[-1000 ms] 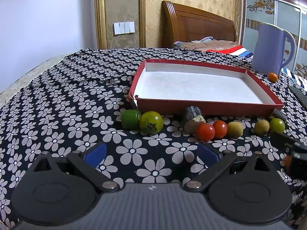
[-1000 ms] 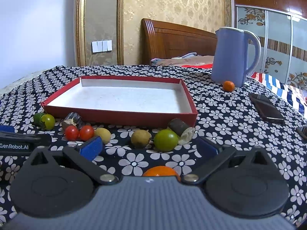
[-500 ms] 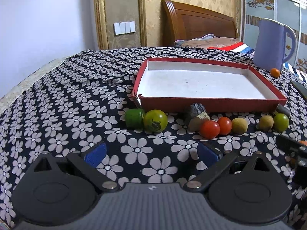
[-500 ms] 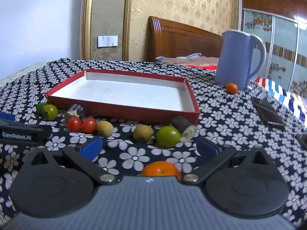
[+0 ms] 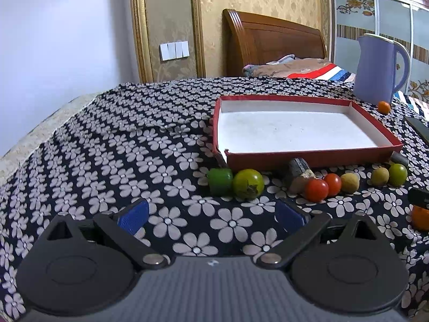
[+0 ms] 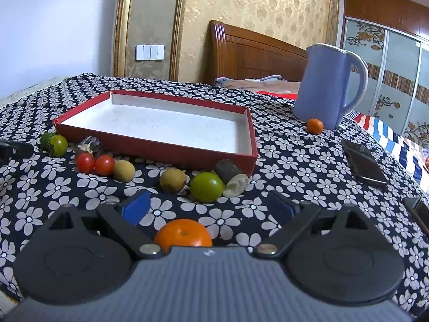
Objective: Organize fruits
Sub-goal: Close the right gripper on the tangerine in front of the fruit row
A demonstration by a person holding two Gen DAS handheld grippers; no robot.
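Note:
A row of small fruits lies on the flowered cloth in front of an empty red tray (image 5: 308,158) (image 6: 161,149): a green tomato (image 5: 248,183) (image 6: 57,145), two red tomatoes (image 5: 316,190) (image 6: 85,162), two tan longans (image 6: 173,180), and a green lime (image 6: 206,187). An orange (image 6: 183,234) sits low between the fingers of my right gripper (image 6: 209,206). Its jaws are closing, and the blue pads (image 6: 136,208) stand clear of the fruit. My left gripper (image 5: 211,214) is open over bare cloth, short of the green tomato, with nothing between its fingers.
A purple jug (image 6: 327,86) stands back right with a small orange (image 6: 315,126) at its foot. A dark phone (image 6: 364,165) lies right of the tray. Dark cut chunks (image 6: 232,177) (image 5: 297,174) and a green cylinder (image 5: 220,181) lie among the fruits. A bed headboard rises behind.
My left gripper has drifted left and slightly up, so tray and fruits sit further right in its view. The right gripper's fingers have come in a little around the orange.

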